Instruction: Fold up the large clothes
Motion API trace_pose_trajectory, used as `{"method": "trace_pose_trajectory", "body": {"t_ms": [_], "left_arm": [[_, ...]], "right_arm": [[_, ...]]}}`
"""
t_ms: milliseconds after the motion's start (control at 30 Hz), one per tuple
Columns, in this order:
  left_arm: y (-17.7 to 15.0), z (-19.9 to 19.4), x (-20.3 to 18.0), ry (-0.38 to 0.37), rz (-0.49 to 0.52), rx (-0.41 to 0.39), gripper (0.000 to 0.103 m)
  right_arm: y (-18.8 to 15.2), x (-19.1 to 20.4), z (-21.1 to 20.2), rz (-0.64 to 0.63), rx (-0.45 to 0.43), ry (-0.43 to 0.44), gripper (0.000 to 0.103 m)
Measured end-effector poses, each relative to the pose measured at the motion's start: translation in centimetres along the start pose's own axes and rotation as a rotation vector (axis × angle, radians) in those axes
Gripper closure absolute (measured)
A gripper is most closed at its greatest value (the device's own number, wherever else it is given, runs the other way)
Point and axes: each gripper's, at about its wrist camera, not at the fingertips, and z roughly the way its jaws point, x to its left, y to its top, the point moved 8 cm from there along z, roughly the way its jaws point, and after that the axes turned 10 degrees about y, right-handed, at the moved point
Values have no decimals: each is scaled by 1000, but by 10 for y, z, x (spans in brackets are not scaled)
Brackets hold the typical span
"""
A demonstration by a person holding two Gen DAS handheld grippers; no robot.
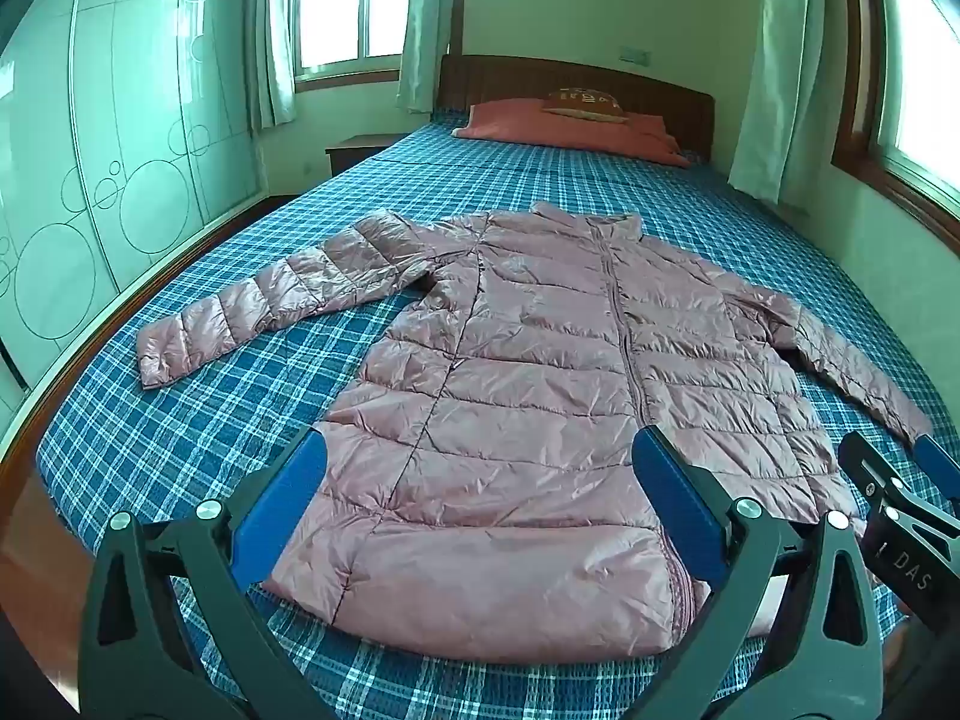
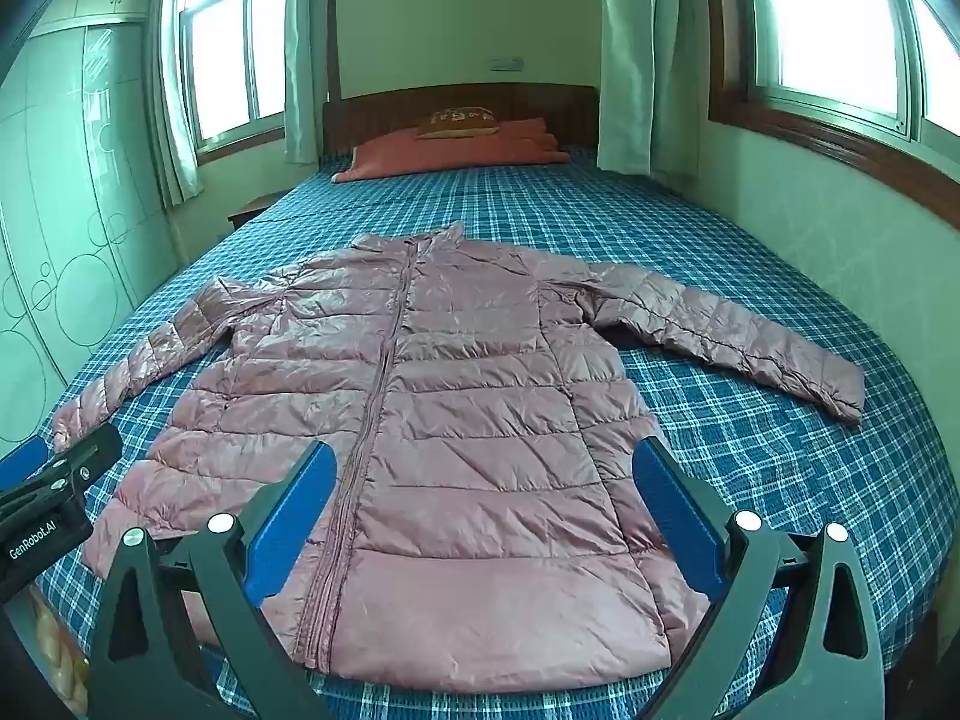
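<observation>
Jacket flat on bed, unfolded; left gripper & right gripper both spread wide, empty — pinch sleeve cuffs first, fold inward evenly.

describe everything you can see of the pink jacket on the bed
The pink jacket is a shiny, quilted puffer with stitched horizontal panels and a stand-up collar. It lies flat, front up and zipped, on the blue plaid bedsheet, collar toward the pillows, hem nearest the cameras, both sleeves spread outward. Nothing grips it; both open tools hover at its hem.
</observation>
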Motion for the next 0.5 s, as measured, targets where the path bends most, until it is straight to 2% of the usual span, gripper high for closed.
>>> {"method": "trace_pose_trajectory", "body": {"t_ms": [500], "left_arm": [[-1,0,1,3,3,7,2]], "right_arm": [[-1,1,-3,0,2,-1,5]]}}
